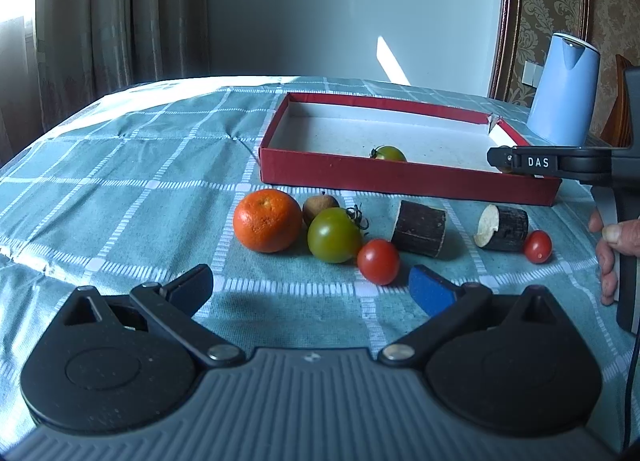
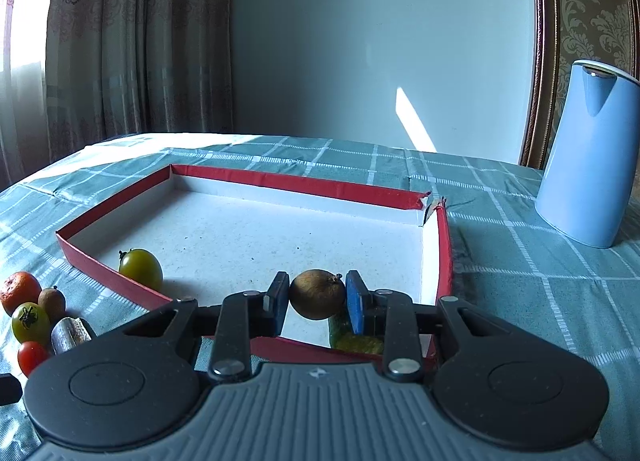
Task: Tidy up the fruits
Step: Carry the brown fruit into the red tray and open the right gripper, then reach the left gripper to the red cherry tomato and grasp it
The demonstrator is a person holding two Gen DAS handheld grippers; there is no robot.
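Observation:
A shallow red box (image 1: 400,177) (image 2: 256,177) lies on the checked cloth with a green tomato (image 1: 387,153) (image 2: 141,268) inside. My right gripper (image 2: 318,295) is shut on a small brown fruit (image 2: 318,294) and holds it over the box's near right corner; it shows from the side in the left wrist view (image 1: 500,160). My left gripper (image 1: 312,285) is open and empty, just short of a row of fruit: an orange (image 1: 267,220), a brown fruit (image 1: 320,207), a green tomato (image 1: 334,235), a red tomato (image 1: 378,261), another red tomato (image 1: 538,246).
Two dark cut cylinders (image 1: 419,228) (image 1: 502,228) lie among the fruit. A blue jug (image 1: 562,89) (image 2: 588,157) stands right of the box. A green piece (image 2: 352,337) lies under my right gripper. A hand (image 1: 612,249) grips the right handle.

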